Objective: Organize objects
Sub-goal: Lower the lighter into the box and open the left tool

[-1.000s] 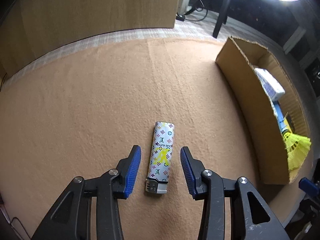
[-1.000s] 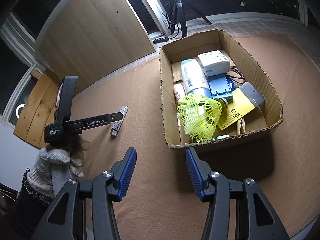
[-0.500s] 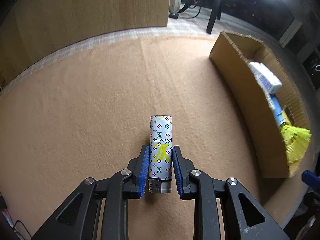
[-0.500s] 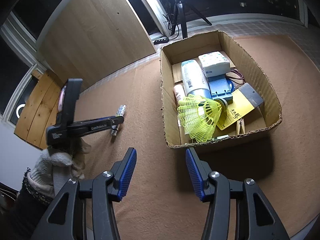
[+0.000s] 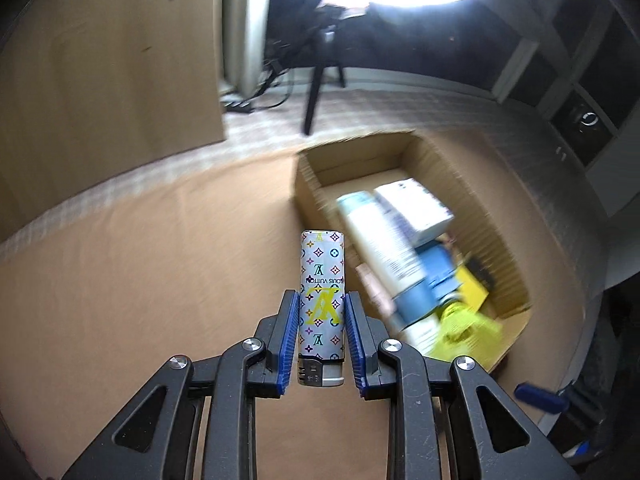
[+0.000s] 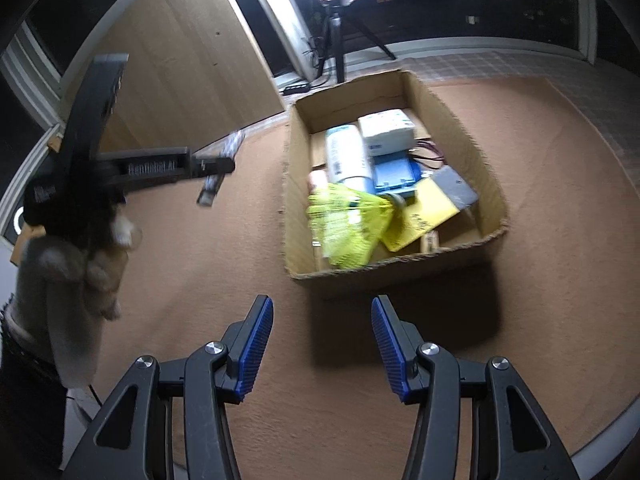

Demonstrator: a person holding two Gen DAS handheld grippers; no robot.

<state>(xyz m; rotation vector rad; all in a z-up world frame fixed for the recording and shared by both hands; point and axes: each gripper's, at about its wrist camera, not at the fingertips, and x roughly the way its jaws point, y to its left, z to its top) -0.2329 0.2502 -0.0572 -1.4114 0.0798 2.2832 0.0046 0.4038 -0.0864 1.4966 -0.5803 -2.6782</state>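
From the left wrist, a lighter (image 5: 321,296) is seen clamped between the blue pads of the left claw (image 5: 321,330), which has just closed on it. Its white body is covered with small coloured monogram marks and a large yellow emblem; the metal head points back toward the camera. It is held clear of the brown counter (image 5: 140,280), beside the near left wall of a cardboard box (image 5: 472,184).

From the right wrist, the right claw (image 6: 322,344) is seen parted and empty, above the counter before the box. The lighter appears blurred, held by a gloved hand (image 6: 76,264).
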